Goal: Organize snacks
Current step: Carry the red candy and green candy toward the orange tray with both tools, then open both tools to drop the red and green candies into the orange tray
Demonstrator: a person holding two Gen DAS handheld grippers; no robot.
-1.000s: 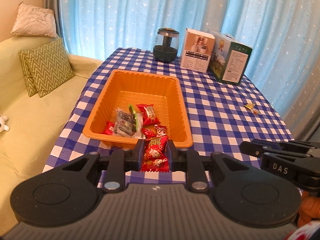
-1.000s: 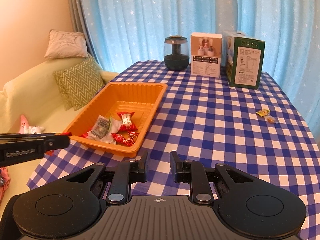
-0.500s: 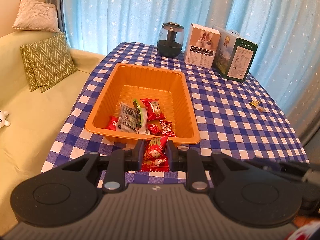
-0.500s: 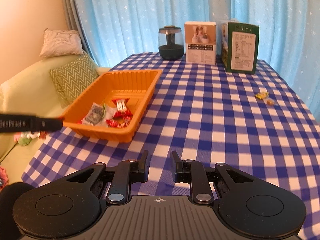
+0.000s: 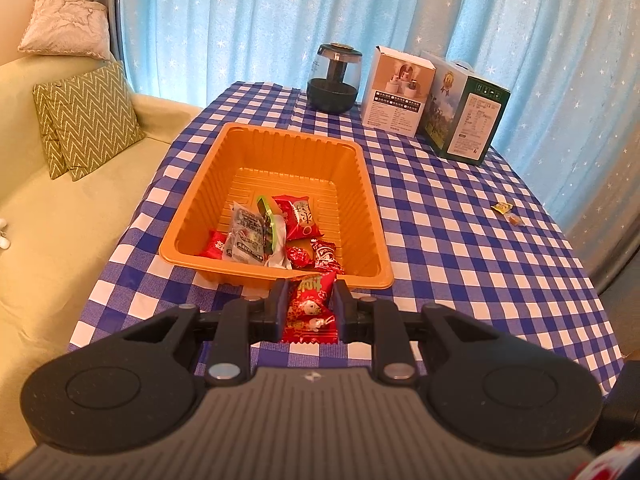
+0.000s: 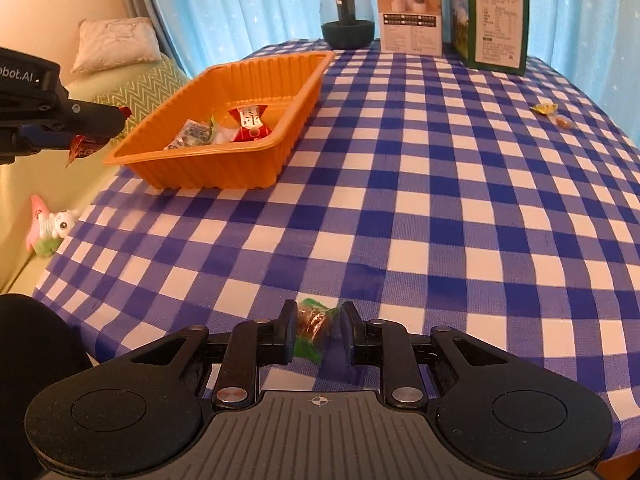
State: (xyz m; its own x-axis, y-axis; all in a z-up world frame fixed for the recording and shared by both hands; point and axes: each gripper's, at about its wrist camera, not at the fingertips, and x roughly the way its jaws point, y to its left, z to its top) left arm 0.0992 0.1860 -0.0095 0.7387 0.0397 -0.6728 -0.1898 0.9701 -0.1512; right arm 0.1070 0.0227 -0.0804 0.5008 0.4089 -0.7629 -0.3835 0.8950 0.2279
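Our left hand-held gripper [image 5: 308,307] pinches a red snack packet [image 5: 309,309] between its fingers, holding it just short of the near rim of the orange tray [image 5: 280,152]. From the right wrist view the same left hand-held gripper [image 6: 102,126] shows at the left edge, off to the near left of the tray [image 6: 208,168], with a bit of red wrapper [image 6: 86,145] poking out from under it.

Inside the tray lie several wrapped snacks: a grey packet [image 5: 246,236], a green-edged packet [image 5: 272,222], a larger red packet [image 5: 298,216] and small red candies [image 5: 326,254] near the front wall.

Our right hand-held gripper [image 6: 316,330] sits low over the blue-and-white checked worktop [image 6: 440,184], its fingers spread on either side of a small brown candy in a green wrapper [image 6: 314,326]. The left finger looks close to the wrapper, the right finger stands apart from it; we cannot tell whether either one touches.

Far off on the right side of the worktop lie two tiny loose candies [image 6: 554,114], one yellow-green, one brownish, well apart from the tray.

At the far edge, in front of the blue curtain [image 5: 280,20], stand a dark round jar [image 5: 334,80], a white box [image 5: 398,98] and a green box [image 5: 464,120] side by side. A pale sofa [image 5: 60,220] with a zigzag cushion [image 5: 86,120] lies to the left of the worktop.
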